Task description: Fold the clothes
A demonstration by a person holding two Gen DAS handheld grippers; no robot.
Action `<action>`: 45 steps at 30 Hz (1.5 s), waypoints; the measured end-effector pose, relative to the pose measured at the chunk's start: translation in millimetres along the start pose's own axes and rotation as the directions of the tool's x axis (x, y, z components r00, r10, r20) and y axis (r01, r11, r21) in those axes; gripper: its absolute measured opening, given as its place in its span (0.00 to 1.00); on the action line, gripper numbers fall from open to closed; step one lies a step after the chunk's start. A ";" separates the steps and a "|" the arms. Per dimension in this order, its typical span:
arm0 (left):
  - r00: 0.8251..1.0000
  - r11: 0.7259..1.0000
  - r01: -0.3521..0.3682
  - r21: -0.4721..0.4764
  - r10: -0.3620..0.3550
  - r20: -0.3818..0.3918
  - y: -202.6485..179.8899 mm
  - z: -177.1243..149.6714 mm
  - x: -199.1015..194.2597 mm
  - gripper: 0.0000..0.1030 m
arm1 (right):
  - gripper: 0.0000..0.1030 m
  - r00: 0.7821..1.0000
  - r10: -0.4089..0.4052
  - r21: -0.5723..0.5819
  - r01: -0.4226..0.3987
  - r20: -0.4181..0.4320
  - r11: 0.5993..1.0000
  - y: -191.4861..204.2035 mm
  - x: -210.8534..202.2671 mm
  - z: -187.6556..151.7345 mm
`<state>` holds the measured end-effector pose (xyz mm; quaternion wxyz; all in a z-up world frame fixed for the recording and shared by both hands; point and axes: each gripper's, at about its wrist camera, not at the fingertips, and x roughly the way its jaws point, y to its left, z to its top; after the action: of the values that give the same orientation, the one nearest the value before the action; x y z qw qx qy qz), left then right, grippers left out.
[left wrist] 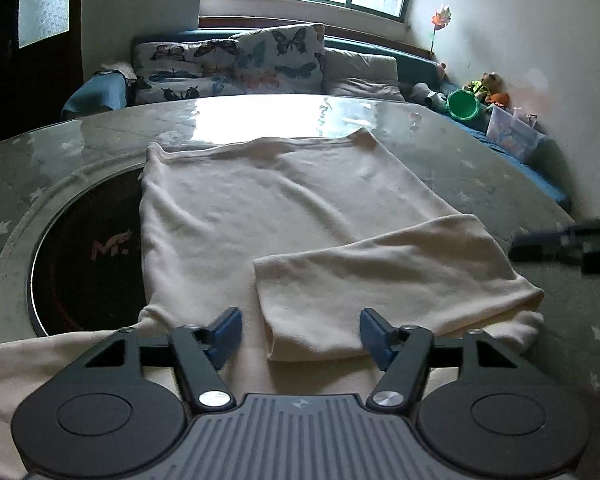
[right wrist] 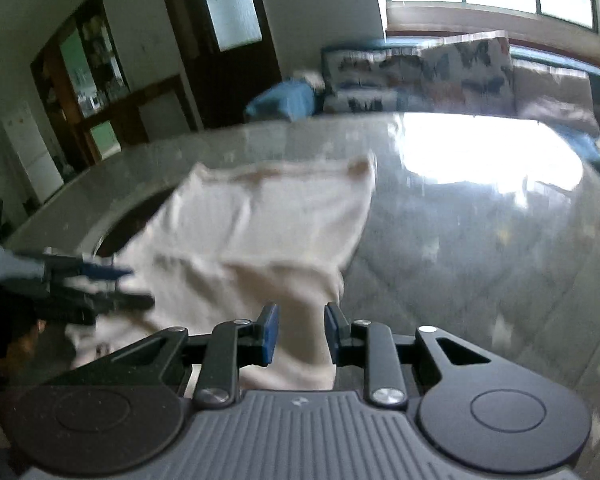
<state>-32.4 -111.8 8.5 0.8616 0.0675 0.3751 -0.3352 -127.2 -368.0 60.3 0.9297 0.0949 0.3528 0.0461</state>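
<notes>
— Garment (left wrist: 268,208)? Cream, spread flat on round glass table (left wrist: 480,168), sleeve (left wrist: 380,280) folded inward.
— Left gripper (left wrist: 300,332)? Half open over near edge, gripping nothing.
— Right gripper (right wrist: 298,332)? Narrowly parted, cloth between pads (right wrist: 269,332); grip unclear.

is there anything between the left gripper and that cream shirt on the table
Nothing visible. The left gripper hangs right over the near part of the cream shirt, jaws apart, with only cloth beneath. The right gripper is off at the shirt's far side, clear of that path.
</notes>
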 end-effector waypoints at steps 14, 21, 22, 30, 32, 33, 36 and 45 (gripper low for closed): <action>1.000 0.998 -0.021 -0.053 0.021 -0.007 5.9 -0.5 -14.1 0.14 | 0.24 0.995 -0.094 0.002 0.094 0.033 0.996 -11.9 22.6 4.3; 0.996 0.996 -0.072 -0.058 0.075 0.050 8.7 1.1 -32.4 0.42 | 0.24 0.999 -0.028 -0.105 0.031 0.030 0.994 14.6 26.8 6.0; 0.995 0.994 -0.082 -0.067 0.085 0.053 11.4 0.5 -35.3 0.42 | 0.24 1.000 -0.027 -0.106 0.029 0.015 0.994 15.9 31.8 5.4; 0.964 0.954 -0.233 -0.190 0.252 0.081 48.2 -16.8 -73.2 0.50 | 0.25 1.000 0.022 -0.176 -0.024 -0.013 0.984 47.8 45.0 13.4; 0.948 0.933 -0.291 -0.212 0.312 0.069 58.4 -22.8 -80.1 0.52 | 0.25 0.998 0.050 -0.211 -0.054 -0.024 0.976 62.8 52.6 14.1; 0.940 0.921 -0.314 -0.232 0.336 0.061 64.1 -26.3 -83.4 0.53 | 0.25 0.998 0.062 -0.225 -0.067 -0.032 0.972 69.3 57.0 13.8; 0.913 0.877 -0.379 -0.295 0.406 0.035 80.8 -36.6 -93.5 0.56 | 0.25 0.993 0.092 -0.267 -0.107 -0.068 0.958 88.5 71.9 10.2; 0.740 0.630 -0.608 -0.484 0.670 -0.057 125.7 -57.8 -119.2 0.70 | 0.28 0.988 0.128 -0.362 -0.150 -0.085 0.920 118.7 71.5 -0.3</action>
<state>-47.1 68.5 32.9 0.9353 -0.0374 0.3398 0.0909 -76.3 -240.9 38.6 0.9145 -0.0573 0.3579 0.1799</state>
